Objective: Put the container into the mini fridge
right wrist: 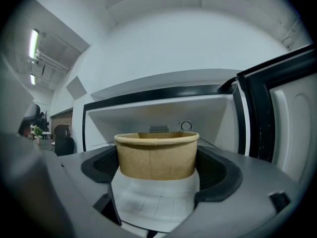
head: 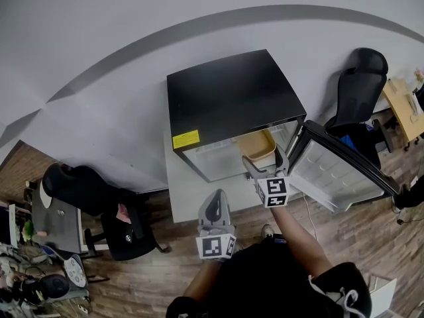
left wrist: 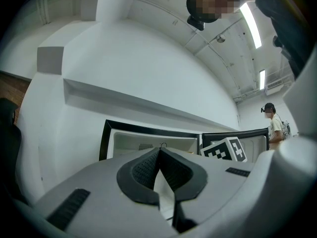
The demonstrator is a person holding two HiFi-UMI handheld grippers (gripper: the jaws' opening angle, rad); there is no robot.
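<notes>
Container [right wrist: 156, 157] at mini fridge [head: 232, 95] opening

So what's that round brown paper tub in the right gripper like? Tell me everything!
The round brown paper tub looks like plain cardboard, with a rolled rim, a seam down its front and no lid. It stands upright, squeezed on both sides by the dark pads of the right gripper, at the open front of the black mini fridge, whose white inside shows behind it. What is under it cannot be seen.
</notes>
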